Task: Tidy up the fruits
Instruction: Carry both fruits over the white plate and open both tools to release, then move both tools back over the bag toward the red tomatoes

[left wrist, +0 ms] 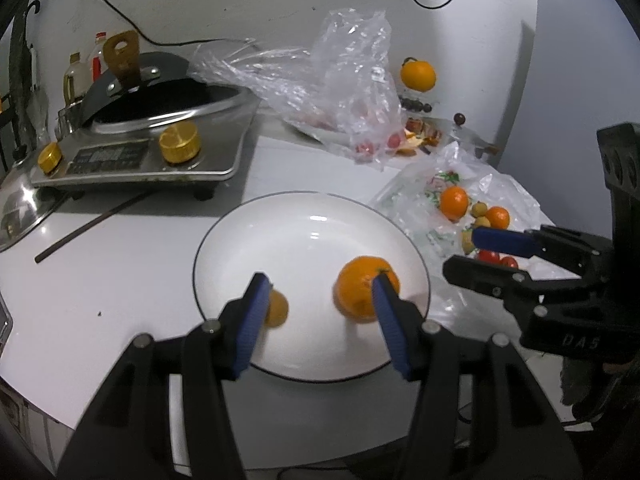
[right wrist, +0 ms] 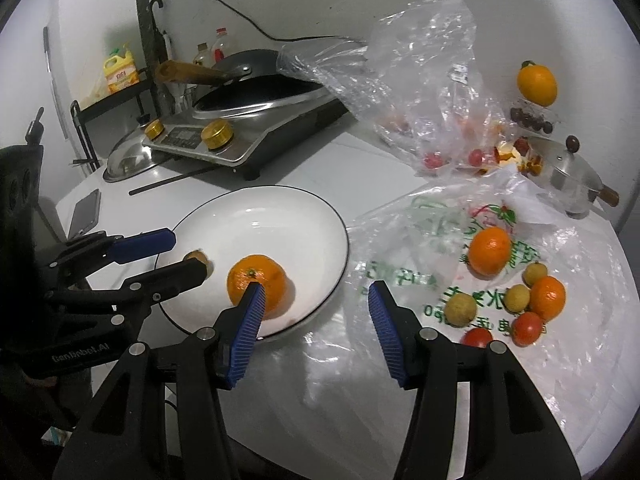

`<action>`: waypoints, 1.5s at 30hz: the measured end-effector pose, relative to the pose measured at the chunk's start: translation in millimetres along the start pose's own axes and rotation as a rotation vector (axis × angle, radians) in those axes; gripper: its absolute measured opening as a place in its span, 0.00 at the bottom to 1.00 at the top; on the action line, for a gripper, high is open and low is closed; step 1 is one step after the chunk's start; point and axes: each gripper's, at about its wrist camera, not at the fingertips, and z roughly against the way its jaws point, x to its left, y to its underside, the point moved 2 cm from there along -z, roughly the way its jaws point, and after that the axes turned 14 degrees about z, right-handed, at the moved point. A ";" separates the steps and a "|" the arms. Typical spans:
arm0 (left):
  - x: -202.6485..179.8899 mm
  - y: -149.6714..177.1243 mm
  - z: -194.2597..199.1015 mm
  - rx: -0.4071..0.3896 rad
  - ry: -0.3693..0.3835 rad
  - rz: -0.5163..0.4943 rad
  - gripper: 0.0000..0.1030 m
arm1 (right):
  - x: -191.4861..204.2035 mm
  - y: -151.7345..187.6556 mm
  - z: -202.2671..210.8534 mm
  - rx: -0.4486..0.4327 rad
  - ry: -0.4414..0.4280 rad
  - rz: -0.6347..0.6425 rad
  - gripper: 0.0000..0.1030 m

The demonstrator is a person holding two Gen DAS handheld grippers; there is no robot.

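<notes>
Two fruits, an orange [right wrist: 257, 285] and a small yellow one [left wrist: 276, 307], lie on the plate [left wrist: 280, 216], probably the sorting spot. Both tools (left [left wrist: 318, 320], right [right wrist: 316, 322]) hover half open and empty; more fruit [right wrist: 516, 292] waits on the bag [right wrist: 400, 248], likely next.

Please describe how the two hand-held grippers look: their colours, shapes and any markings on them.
The left hand-held gripper and the right hand-held gripper look alike: black plastic linkage arms joined by round silver pins, each ending in two flat fingers with ribbed blue pads. Seen from the side, each body carries pale embossed lettering, too blurred or mirrored to read.
</notes>
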 end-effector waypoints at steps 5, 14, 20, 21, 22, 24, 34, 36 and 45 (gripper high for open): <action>-12.6 0.0 0.6 -0.005 0.000 -0.016 0.60 | -10.3 6.6 9.0 -0.013 0.013 -0.018 0.55; -41.2 1.6 -0.5 -0.013 0.015 -0.036 0.70 | -39.2 21.4 30.6 -0.039 0.058 -0.055 0.55; -60.3 4.1 -4.0 -0.005 0.020 -0.058 0.70 | -55.5 32.8 39.8 -0.042 0.084 -0.078 0.55; -63.8 4.3 -5.3 -0.002 0.021 -0.062 0.70 | -58.2 34.6 41.1 -0.041 0.086 -0.082 0.55; -68.0 4.4 -7.1 0.000 0.022 -0.068 0.70 | -61.4 37.1 42.9 -0.043 0.090 -0.086 0.55; -76.5 4.4 -9.9 0.004 0.027 -0.079 0.70 | -68.5 42.7 46.4 -0.046 0.096 -0.097 0.55; -123.0 8.1 -32.9 0.051 0.047 -0.142 0.70 | -103.4 72.3 48.5 -0.033 0.109 -0.162 0.55; -128.7 11.8 -36.8 0.063 0.046 -0.146 0.70 | -106.9 77.2 46.9 -0.030 0.103 -0.170 0.55; -141.6 21.5 -47.0 0.092 -0.004 -0.180 0.70 | -110.4 97.2 26.0 -0.001 0.047 -0.166 0.49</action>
